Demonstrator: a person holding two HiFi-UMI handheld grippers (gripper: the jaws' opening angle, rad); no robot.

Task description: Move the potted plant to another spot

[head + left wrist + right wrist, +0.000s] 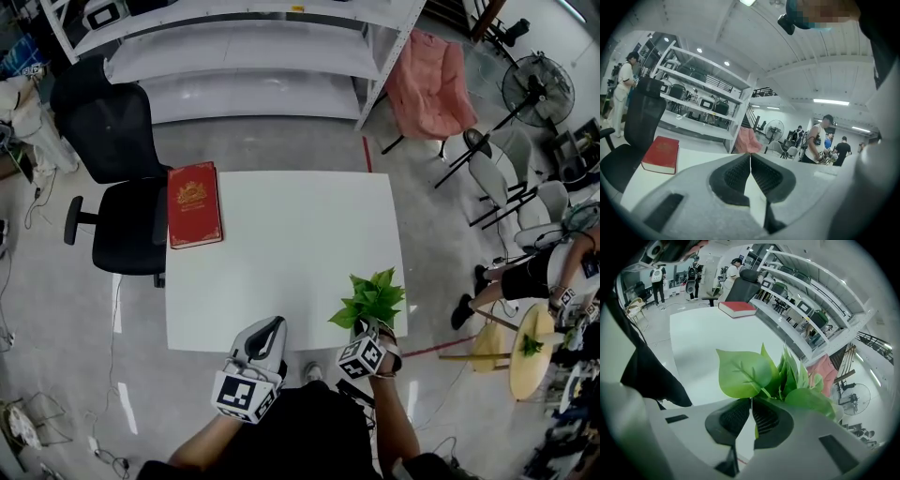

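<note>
Nearest the person, the left gripper (271, 325) hangs over the near edge of the square white surface (291, 244). Its own view shows the jaws pressed together at the tips with nothing between them. To its right, at the near right corner, the right gripper (369, 330) reaches into the green, broad-leaved potted plant (371, 298). From the head view you see only leaves above the marker cube, and the pot is hidden. The right gripper view shows more: the jaws are closed on a thin green sliver of the plant, and the big veined leaves (745, 373) fan out just beyond the tips.

Across the bare white top, at the far left corner, lies a red hardback book (193, 204) with a gold emblem. The emblem shows only from above; the left gripper view catches the book's (661, 153) edge and cover at a low angle. A black mesh office chair (117, 169) stands just beside that corner. Farther off are white metal shelving (234, 56) and a pink upholstered chair (429, 84). The gripper views alone show people standing around the room.
</note>
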